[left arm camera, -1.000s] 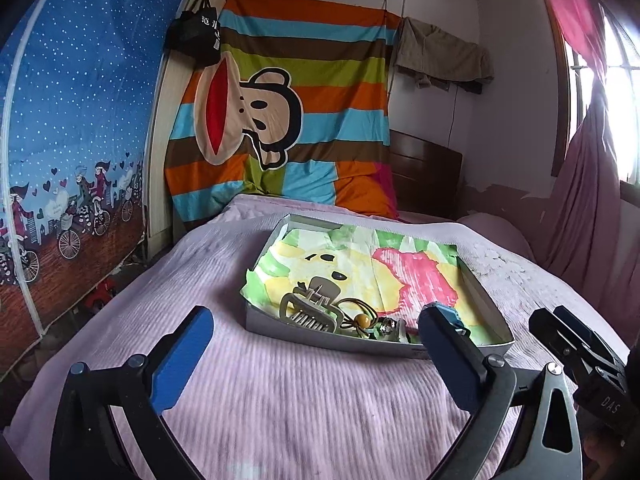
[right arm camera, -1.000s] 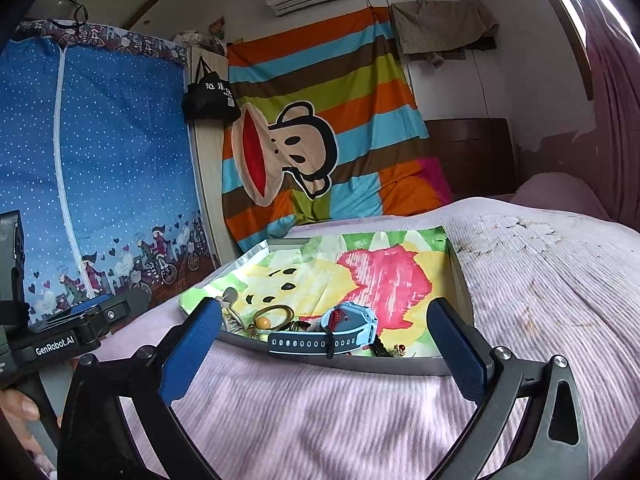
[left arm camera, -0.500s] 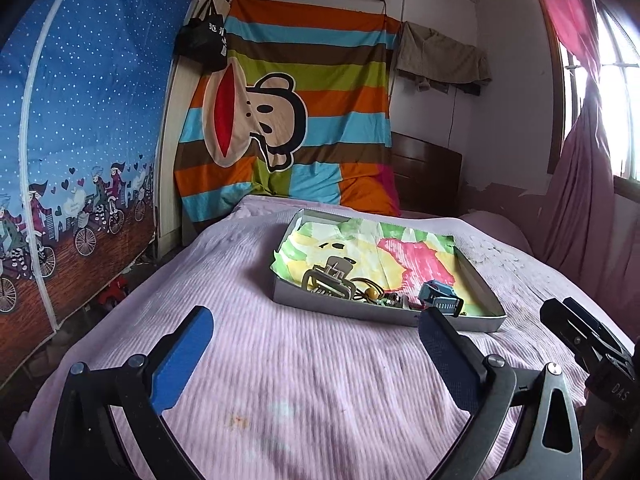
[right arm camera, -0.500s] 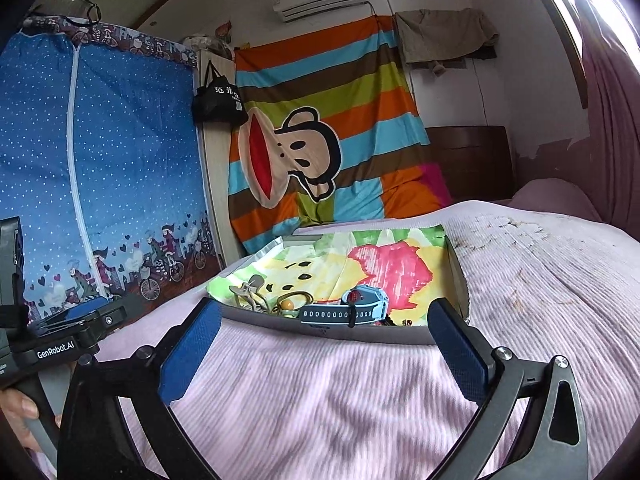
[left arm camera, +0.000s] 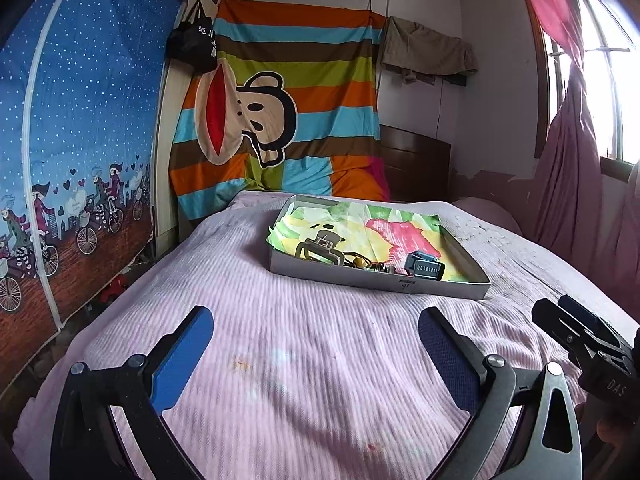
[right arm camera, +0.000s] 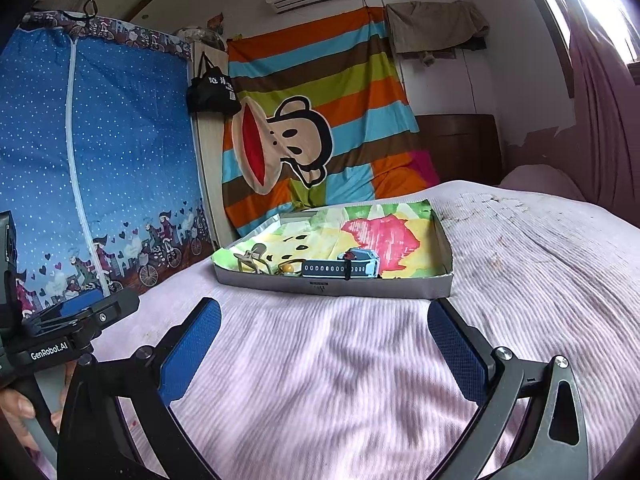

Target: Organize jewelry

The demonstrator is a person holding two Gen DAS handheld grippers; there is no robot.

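Two handheld grippers hover low over a bed covered in a pale pink ribbed blanket [left arm camera: 304, 340]. Neither holds anything. The left gripper [left arm camera: 316, 356] has its blue-padded fingers spread wide apart, and the right gripper [right arm camera: 324, 350] is spread just as wide.

Ahead of both, at about twelve o'clock in each view, a shallow grey cardboard tray [left arm camera: 380, 282] rests flat on the blanket, lined with a bright cartoon-print cloth [left arm camera: 396, 232] in yellow, green and pink. The jewelry sits bunched along the tray's near wall. From the left wrist view, a beige claw hair clip [left arm camera: 320, 250] lies toward ten o'clock within the tray, a hair tie with an amber bead [left arm camera: 359, 262] is beside it, and a light blue wristwatch [left arm camera: 424, 266] lies toward two o'clock. A few smaller pieces between bead and watch are too small to identify.

The grippers are well apart from the tray, with bare blanket between. This reads as a standoff pose, fingers spread ready for a reach; whether sorting is about to start or is finished cannot be told.

Behind the bed hangs a striped sheet with a cartoon monkey [right arm camera: 288, 148].
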